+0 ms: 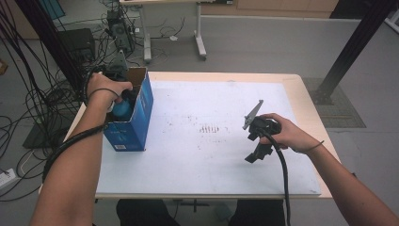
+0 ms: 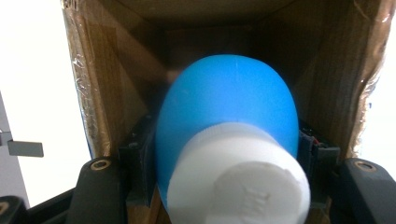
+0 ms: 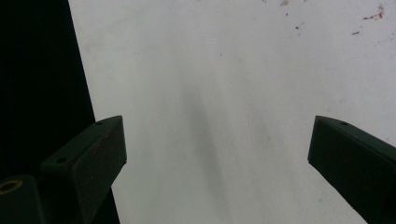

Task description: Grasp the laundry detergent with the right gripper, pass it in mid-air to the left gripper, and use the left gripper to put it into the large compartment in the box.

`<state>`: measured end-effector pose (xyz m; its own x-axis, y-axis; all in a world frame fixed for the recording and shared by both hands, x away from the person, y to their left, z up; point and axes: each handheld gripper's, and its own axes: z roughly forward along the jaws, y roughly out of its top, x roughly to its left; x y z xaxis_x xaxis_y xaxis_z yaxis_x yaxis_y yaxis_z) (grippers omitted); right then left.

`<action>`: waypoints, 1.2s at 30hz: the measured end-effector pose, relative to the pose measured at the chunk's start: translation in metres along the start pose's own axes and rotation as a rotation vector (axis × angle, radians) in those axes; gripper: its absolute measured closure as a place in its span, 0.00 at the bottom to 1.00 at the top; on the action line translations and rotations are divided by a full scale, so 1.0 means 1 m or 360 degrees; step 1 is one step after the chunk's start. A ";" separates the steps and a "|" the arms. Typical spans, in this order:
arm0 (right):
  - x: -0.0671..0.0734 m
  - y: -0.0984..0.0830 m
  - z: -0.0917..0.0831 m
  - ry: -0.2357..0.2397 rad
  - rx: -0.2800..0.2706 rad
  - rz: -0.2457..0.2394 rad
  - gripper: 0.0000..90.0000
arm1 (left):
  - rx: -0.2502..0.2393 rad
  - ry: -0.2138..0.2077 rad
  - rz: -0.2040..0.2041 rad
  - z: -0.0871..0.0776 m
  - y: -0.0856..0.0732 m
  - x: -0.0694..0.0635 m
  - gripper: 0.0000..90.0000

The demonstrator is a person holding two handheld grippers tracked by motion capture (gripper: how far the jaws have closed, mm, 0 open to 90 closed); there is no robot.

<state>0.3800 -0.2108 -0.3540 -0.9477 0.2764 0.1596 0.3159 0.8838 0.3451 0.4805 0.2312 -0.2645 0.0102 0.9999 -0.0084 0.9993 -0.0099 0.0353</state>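
- Your left claw is clamped on a blue bottle with a white cap, its jaws pressing the bottle's two sides just behind the cap.
- In the left gripper view the bottle's rounded blue end points into the open cardboard box, whose brown inner walls surround it on both sides and above.
- From the high view, your left hand sits over the open top of that box, a blue carton standing upright at the left edge of the desk, with the bottle showing as a patch of light blue inside the opening.
- How deep the bottle sits in the box cannot be told from these pictures.
- Your right hand holds the right claw above the right half of the desk, well apart from the box, with a black cable trailing back toward you.
- The right claw is spread wide and grips nothing; between its two black jaws lies bare white desk surface with a few reddish specks near the top right.
- A faint reddish smudge marks the middle of the desk, between the box and your right hand.
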 end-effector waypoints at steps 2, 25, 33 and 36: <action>0.000 0.000 0.000 0.0000 -0.0002 0.0000 0.05 | -0.0001 -0.0001 -0.0001 0.000 0.000 0.000 0.41; -0.002 0.000 0.001 0.0004 0.0002 0.0003 0.05 | 0.0003 -0.0004 -0.0015 0.000 0.000 0.000 0.41; -0.002 0.000 0.002 0.0005 -0.0004 -0.0002 0.05 | 0.0003 -0.0002 -0.0019 0.000 0.000 -0.001 0.41; -0.001 -0.001 0.001 0.0006 -0.0004 0.0006 0.05 | 0.0005 -0.0004 -0.0018 0.000 -0.001 0.000 0.41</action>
<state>0.3810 -0.2114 -0.3557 -0.9463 0.2786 0.1642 0.3198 0.8817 0.3469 0.4799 0.2311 -0.2646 -0.0009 0.9999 -0.0112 0.9995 0.0013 0.0320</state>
